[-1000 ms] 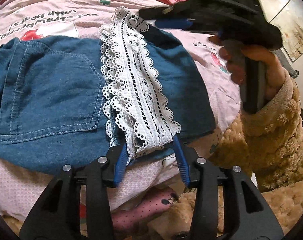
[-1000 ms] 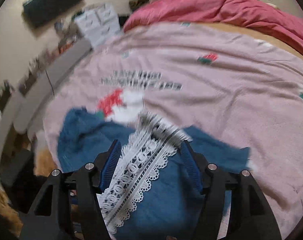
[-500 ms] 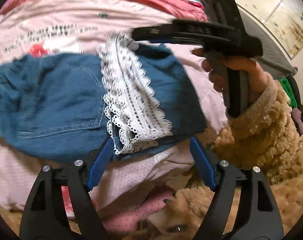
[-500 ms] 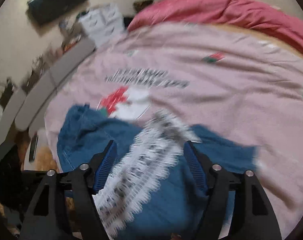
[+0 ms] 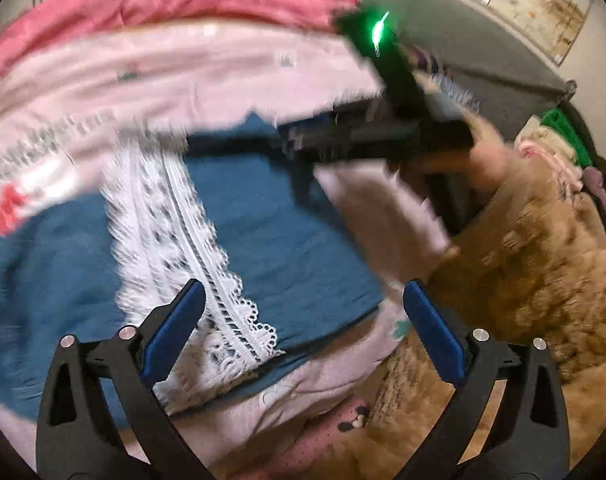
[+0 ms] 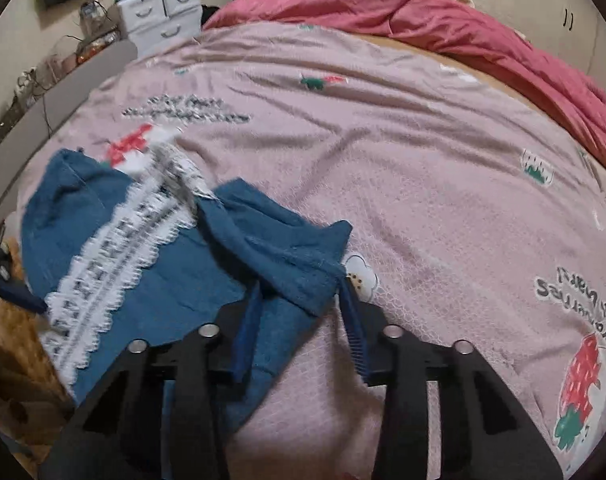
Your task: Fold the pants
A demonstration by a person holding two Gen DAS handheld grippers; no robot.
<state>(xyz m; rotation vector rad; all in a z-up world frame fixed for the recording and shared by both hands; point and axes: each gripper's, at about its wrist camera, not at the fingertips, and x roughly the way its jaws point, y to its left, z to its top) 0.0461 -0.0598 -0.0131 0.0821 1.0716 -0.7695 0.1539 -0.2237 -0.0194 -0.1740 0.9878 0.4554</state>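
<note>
On the pink printed bedsheet, our right tongs pinch the denim pants' near edge for folding; our left tongs hover wide open, empty, over the lace trim.

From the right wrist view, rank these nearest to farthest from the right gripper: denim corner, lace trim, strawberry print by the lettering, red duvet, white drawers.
1. Denim corner of the pants, between the right gripper fingers.
2. Lace trim, just left.
3. Strawberry print, beyond the lace, upper left.
4. Red duvet and white drawers, both far back, too close to call.
</note>
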